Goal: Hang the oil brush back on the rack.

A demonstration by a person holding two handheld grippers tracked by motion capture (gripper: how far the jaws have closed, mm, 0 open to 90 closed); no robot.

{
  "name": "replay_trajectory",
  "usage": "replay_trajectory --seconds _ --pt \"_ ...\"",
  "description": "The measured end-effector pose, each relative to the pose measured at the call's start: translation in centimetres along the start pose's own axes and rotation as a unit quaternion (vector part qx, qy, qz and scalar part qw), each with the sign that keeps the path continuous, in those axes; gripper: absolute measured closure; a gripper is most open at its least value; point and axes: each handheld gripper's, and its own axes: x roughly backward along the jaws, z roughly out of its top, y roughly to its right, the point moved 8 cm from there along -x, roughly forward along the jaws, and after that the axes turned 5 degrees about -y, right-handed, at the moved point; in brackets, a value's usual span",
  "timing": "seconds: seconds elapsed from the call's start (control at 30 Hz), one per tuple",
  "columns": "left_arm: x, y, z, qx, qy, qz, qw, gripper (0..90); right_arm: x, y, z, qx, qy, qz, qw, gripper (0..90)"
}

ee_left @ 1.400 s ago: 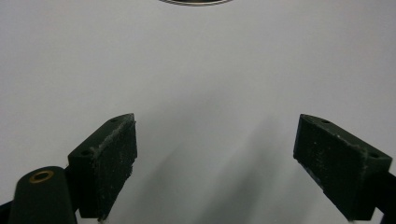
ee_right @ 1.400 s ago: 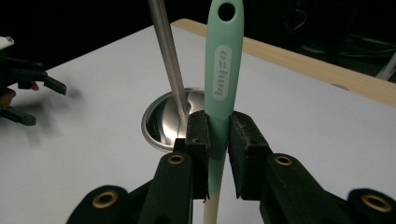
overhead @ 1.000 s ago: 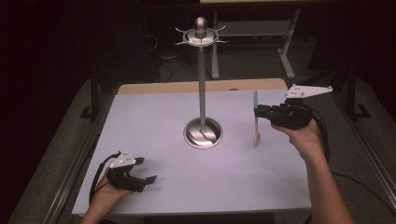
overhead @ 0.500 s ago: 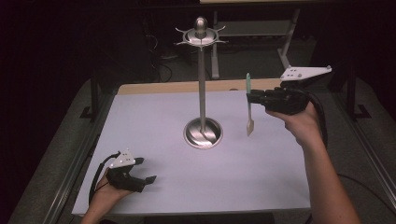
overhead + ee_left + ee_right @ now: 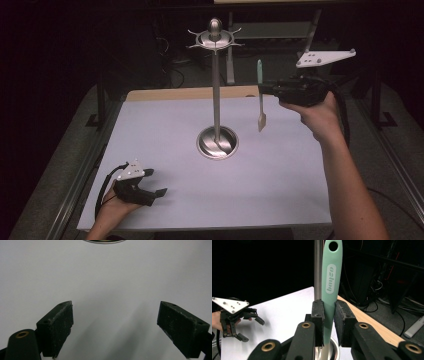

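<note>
A tall chrome utensil stand rises from a round base at mid-table, with a ring of hooks at its top. To its right, in the air, my right gripper is shut on a spatula with a mint-green handle and a pale blade hanging down. In the right gripper view the pads clamp the green handle upright, with the stand's pole just behind it. My left gripper rests at the table's near left, open, with nothing between its pads.
A white sheet covers the table, with a wooden strip along its far edge and metal rails at both sides. Dark equipment and cables lie beyond the table. The stand's base lies ahead of the left gripper.
My right gripper has risen with the spatula and drifted slightly left toward the stand's pole. The left gripper has stayed where it was.
</note>
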Motion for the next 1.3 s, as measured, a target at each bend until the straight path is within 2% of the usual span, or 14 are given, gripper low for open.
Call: replay_trajectory --seconds 0.33,0.57,0.87,1.3 --pt "0.0 0.0 0.0 0.0 -0.002 -0.001 1.0 13.3 -0.1 -0.4 2.7 0.012 0.013 0.006 0.9998 78.2" --pt "0.1 0.0 -0.1 -0.002 -0.003 0.0 1.0 13.3 -0.8 -0.3 4.0 0.015 0.007 0.01 0.9998 78.2" --pt "0.2 0.0 -0.1 0.001 -0.001 0.001 1.0 13.3 -1.6 -0.2 4.6 0.018 0.002 0.013 0.9998 78.2" --pt "0.1 0.0 -0.1 0.003 0.001 0.001 1.0 13.3 -2.2 -0.1 4.6 0.017 -0.006 0.016 0.9997 78.2"
